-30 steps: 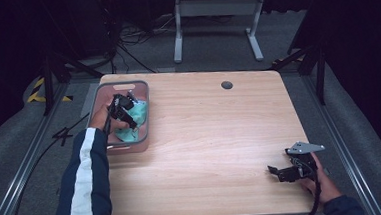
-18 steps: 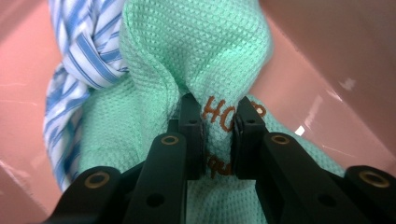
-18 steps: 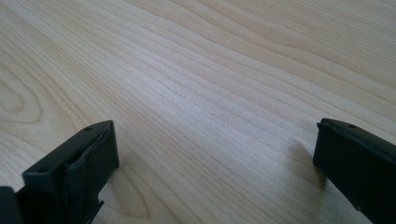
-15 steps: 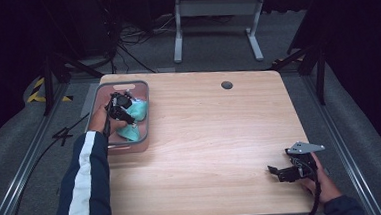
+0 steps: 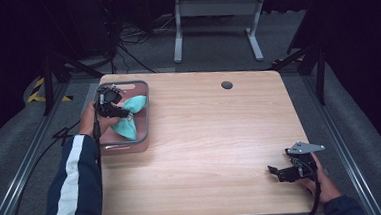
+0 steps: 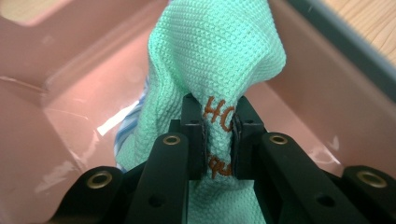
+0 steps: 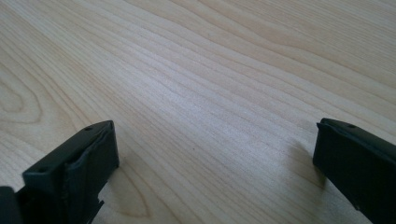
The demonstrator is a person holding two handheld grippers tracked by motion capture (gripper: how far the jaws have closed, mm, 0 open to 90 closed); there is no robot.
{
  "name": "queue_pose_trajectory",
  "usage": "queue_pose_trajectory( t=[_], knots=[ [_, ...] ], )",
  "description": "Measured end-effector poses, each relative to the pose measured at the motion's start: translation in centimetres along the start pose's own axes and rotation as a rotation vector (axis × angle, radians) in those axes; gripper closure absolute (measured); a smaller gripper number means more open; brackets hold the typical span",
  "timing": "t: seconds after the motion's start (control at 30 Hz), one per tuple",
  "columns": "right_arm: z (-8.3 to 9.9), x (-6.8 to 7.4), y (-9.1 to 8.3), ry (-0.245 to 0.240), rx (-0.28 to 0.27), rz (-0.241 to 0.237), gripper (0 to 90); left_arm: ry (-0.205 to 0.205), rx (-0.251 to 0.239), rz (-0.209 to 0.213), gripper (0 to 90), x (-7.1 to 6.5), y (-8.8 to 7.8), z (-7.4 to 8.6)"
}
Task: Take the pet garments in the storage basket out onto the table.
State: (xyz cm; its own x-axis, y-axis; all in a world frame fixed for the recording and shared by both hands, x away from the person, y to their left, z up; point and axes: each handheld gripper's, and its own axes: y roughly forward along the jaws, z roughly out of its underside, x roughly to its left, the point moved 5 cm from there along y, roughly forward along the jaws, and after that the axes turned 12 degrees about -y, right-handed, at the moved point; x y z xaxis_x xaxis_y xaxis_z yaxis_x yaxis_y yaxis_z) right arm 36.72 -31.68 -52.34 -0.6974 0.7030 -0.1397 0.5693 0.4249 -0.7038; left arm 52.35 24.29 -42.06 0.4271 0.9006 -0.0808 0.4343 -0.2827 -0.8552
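The left gripper (image 5: pixel 112 106) sits over a pink bin (image 5: pixel 144 121) at the table's (image 5: pixel 206 151) far left corner, its jaws pressed together on a fold of mint-green cloth (image 5: pixel 129 116). In the left gripper view the left gripper (image 6: pixel 219 140) pinches the cloth (image 6: pixel 215 60) between its two pads, with brown stitched lettering caught right at the pinch; the fabric bunches up above the jaws and hangs down below them, and a strip of blue-and-white striped material shows just to the jaws' left, behind the green. Around the claw on every side stand the walls of the bin (image 6: pixel 56 70), a glossy pink floor beneath and a dark rim to the upper right, beyond which bare wood shows. From above, part of the cloth drapes toward the bin's near side, below the claw, and the person's hand and striped sleeve (image 5: pixel 75 184) come in from behind it. The right gripper (image 5: pixel 282 173) is well apart, near the table's near right corner, held low over bare wood. In the right gripper view the right gripper (image 7: pixel 215 154) has its jaws spread wide, with nothing but wood grain between and ahead of them. A small dark round hole (image 5: pixel 226 84) lies in the tabletop toward the far edge.
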Motion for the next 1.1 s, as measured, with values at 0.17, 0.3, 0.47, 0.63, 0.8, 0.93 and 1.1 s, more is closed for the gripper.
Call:
queue_pose_trajectory(
  t=[0.17, 0.3, 0.47, 0.63, 0.8, 0.93, 1.1],
  knots=[
    [0.0, 0.0, 0.0, 0.0, -0.001, 0.0, 0.5, 0.001, -0.071, 0.003, 79.0, -0.1, -1.7, 0.0],
    [0.0, 0.0, 0.0, 0.001, 0.0, 0.001, 0.5, -0.002, -0.119, 0.016, 79.1, -0.2, -3.3, 0.0],
    [0.0, 0.0, 0.0, -0.003, 0.002, 0.001, 0.5, 0.01, -0.178, 0.021, 79.3, -0.5, -5.3, -0.1],
    [0.0, 0.0, 0.0, -0.003, 0.002, 0.001, 0.5, 0.028, -0.224, 0.032, 79.4, -1.1, -6.8, -0.1],
    [0.0, 0.0, 0.0, -0.002, 0.002, 0.002, 0.5, 0.05, -0.263, 0.034, 79.4, -1.7, -8.2, -0.1],
    [0.0, 0.0, 0.0, -0.003, 0.002, 0.001, 0.5, 0.07, -0.281, 0.041, 79.4, -2.3, -9.2, -0.1],
    [0.0, 0.0, 0.0, -0.002, 0.001, 0.002, 0.5, 0.096, -0.301, 0.066, 79.4, -3.4, -10.1, -0.3]
  ],
)
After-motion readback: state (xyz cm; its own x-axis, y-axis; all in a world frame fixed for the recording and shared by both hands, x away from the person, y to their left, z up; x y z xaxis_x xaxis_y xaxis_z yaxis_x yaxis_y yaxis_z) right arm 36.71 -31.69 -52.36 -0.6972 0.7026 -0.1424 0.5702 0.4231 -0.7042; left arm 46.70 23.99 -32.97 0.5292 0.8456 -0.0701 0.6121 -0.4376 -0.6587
